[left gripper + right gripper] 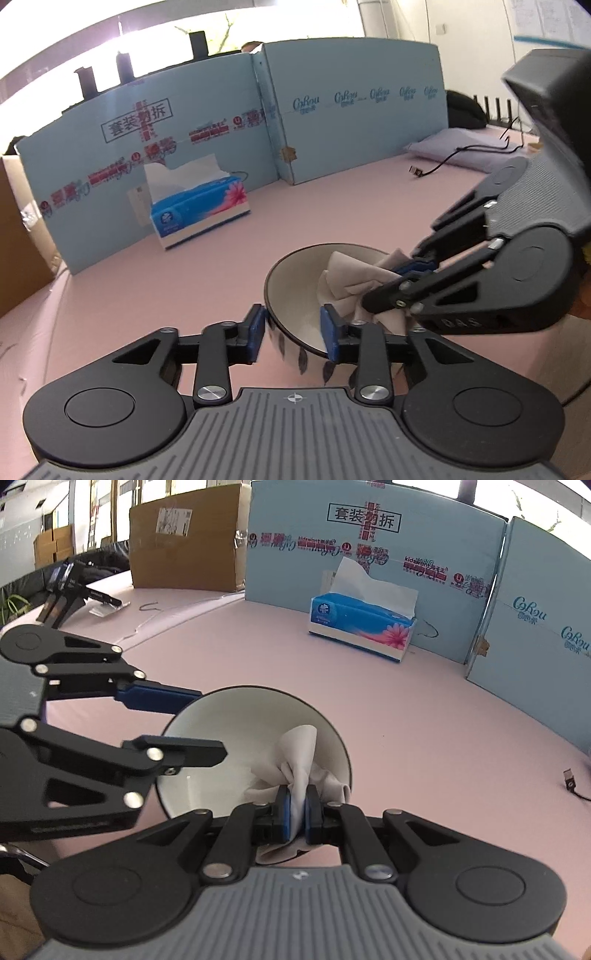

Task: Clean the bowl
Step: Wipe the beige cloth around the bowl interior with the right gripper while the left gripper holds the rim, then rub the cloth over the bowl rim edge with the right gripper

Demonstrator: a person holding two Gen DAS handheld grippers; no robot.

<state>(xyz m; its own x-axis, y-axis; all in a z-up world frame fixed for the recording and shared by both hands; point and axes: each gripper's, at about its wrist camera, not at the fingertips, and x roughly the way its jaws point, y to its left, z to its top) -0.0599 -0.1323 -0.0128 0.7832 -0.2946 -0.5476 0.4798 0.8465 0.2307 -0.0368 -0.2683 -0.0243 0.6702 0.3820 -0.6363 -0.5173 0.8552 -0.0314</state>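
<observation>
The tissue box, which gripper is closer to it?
Hard to call; probably the left. Both are far from the tissue box by the blue wall: the left gripper grips the bowl rim, the right gripper pinches the tissue inside.

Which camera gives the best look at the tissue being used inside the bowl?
The right wrist view: the crumpled white tissue sits centred, pinched by the right tool inside the white ceramic bowl. The left wrist view shows the tissue partly hidden behind the right tool.

Blue tissue box (201,206) stood on pink desk (332,206), light-blue cardboard screen (351,107) behind, black cable (443,162) laid near lilac pillow (458,147).
</observation>
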